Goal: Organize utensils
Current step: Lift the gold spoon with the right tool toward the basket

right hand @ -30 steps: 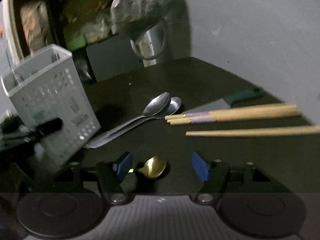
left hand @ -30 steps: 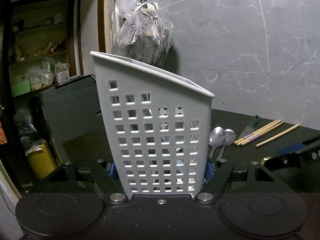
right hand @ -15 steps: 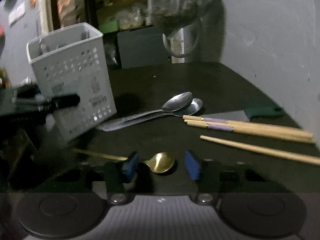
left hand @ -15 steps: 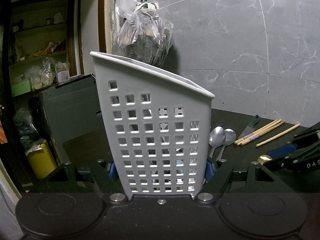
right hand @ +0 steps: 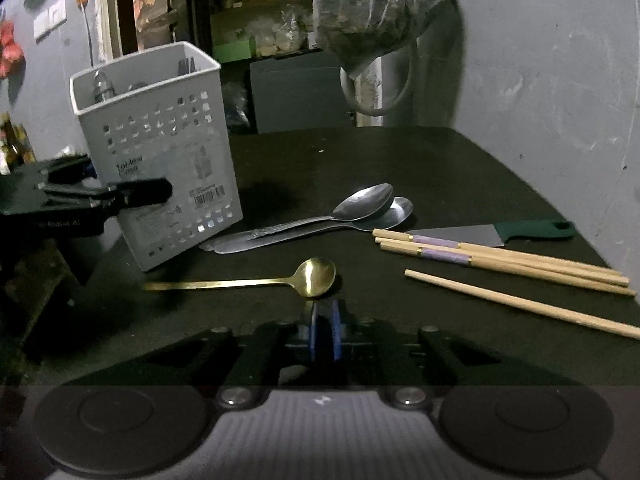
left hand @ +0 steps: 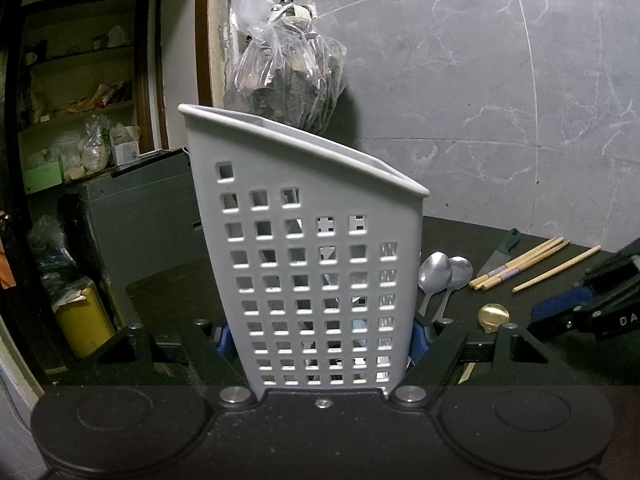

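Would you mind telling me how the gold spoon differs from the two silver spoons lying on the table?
The gold spoon is brass-coloured with a thin handle; the silver spoons are grey steel with broader handles. The gold spoon lies alone near the right gripper; the silver spoons overlap as a pair. All lie flat.

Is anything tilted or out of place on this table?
Yes. The caddy leans instead of standing flat, clamped by the left gripper. The right gripper is shut on nothing, just short of the gold spoon.
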`<state>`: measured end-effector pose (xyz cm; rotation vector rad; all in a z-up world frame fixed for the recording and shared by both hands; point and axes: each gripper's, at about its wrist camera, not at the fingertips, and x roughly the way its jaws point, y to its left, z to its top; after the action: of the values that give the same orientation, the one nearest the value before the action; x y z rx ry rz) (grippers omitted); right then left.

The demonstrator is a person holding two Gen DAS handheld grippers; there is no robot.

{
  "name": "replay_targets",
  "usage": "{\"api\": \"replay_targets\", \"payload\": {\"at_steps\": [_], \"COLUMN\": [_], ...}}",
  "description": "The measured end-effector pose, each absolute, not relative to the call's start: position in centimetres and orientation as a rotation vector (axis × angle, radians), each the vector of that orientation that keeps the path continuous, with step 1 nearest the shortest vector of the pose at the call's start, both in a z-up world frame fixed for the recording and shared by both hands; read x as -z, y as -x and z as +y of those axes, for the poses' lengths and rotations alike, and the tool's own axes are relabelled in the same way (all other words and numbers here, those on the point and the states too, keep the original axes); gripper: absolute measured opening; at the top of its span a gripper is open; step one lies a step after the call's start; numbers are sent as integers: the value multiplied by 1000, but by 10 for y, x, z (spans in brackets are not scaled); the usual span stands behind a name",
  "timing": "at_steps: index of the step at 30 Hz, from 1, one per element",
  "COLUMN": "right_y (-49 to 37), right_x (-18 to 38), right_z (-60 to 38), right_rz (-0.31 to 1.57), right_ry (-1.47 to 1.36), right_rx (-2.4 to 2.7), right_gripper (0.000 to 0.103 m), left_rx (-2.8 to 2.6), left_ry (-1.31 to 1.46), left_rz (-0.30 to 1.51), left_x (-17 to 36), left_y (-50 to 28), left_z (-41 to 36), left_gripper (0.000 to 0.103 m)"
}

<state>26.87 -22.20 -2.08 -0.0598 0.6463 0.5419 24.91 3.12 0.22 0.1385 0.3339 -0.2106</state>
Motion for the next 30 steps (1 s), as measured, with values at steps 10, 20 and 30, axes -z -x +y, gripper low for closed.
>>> {"api": "replay_targets", "payload": {"at_steps": [10,20,30], "right_y": [-314,-316,-304], "right_x": [18,21,20], "right_z": [-220,-205,-213], "right_rz": [678,641,630], "right_ry": [53,132,121], "right_rx": [-733,-781,-805], "right_gripper": [57,13,7], "left_rx": [210,210,210], "left_ry": [-139,-138,-139], "left_rz": [338,338,337], "left_x": [-2,-2,-2], "left_y": [-250,-249,-249], "left_z": [31,32,32], "left_gripper": [77,77,77]}}
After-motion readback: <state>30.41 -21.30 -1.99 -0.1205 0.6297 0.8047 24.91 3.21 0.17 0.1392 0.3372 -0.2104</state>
